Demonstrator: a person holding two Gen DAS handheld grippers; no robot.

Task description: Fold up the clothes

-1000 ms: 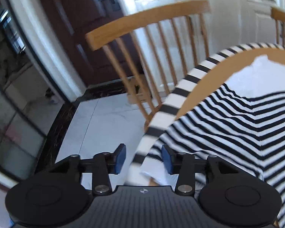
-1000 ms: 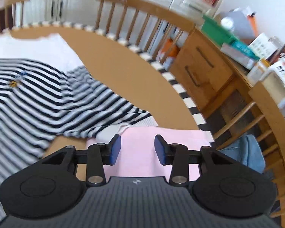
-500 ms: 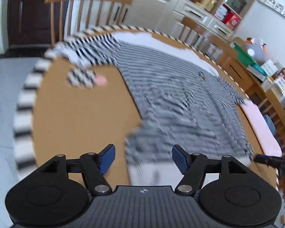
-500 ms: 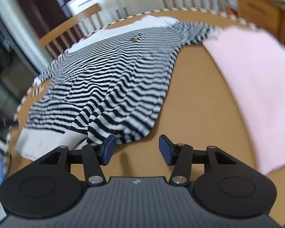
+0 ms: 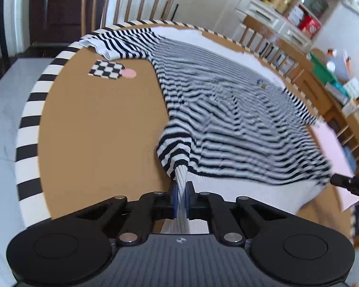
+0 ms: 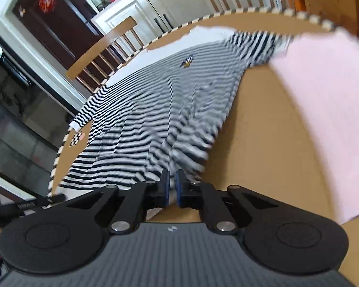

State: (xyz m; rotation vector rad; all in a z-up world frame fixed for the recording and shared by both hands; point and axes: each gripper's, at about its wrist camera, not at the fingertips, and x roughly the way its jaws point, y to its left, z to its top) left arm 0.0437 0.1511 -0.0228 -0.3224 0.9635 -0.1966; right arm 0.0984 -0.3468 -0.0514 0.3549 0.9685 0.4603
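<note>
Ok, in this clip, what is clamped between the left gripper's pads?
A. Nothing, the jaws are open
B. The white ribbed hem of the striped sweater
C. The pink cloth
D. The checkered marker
B: in the left wrist view the left gripper has its pads closed on the white ribbed hem of the striped sweater, bunched upward.

left tongs [image 5: 181, 197]: black arms, blue pads, silver screws | right tongs [image 6: 171, 187]: same, ribbed grey body

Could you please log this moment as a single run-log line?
left claw: shut on striped sweater hem | right claw: shut on hem | table
</note>
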